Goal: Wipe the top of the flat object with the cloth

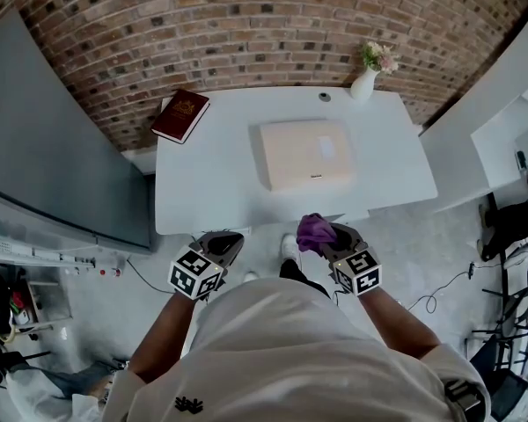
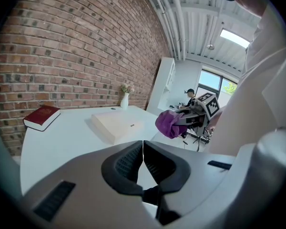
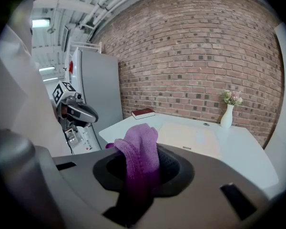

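A flat cream box lies in the middle of the white table; it also shows as the cream box and the cream box in the gripper views. My right gripper is shut on a purple cloth, held off the table's near edge, short of the box. The cloth bunches up between its jaws and shows as a purple cloth from the left. My left gripper is shut and empty, near the table's front edge at the left.
A dark red book lies at the table's back left corner. A white vase with flowers stands at the back right, beside a small round fitting. A brick wall runs behind; a grey cabinet stands to the left.
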Motion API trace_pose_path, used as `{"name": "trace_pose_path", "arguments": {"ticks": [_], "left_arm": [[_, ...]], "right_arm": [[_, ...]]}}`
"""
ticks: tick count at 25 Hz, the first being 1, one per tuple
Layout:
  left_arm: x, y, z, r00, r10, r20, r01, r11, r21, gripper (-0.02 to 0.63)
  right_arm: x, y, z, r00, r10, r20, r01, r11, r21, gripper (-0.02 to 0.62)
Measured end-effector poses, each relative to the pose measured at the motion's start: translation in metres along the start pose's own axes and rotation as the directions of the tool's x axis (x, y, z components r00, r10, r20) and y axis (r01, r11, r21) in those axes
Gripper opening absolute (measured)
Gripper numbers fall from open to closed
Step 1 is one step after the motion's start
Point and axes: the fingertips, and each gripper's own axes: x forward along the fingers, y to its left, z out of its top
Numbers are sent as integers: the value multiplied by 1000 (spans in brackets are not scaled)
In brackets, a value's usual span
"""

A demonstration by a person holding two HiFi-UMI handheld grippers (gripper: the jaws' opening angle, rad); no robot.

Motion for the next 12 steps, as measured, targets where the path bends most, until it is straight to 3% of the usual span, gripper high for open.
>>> {"name": "trace_pose_path", "arguments": {"ticks": [12], "left_arm": [[-16,10,-22,1000,29,8,-28,999,-47,25]], "right_arm": [[11,24,-3,998,46,-48,-48,998,-45,119]]}}
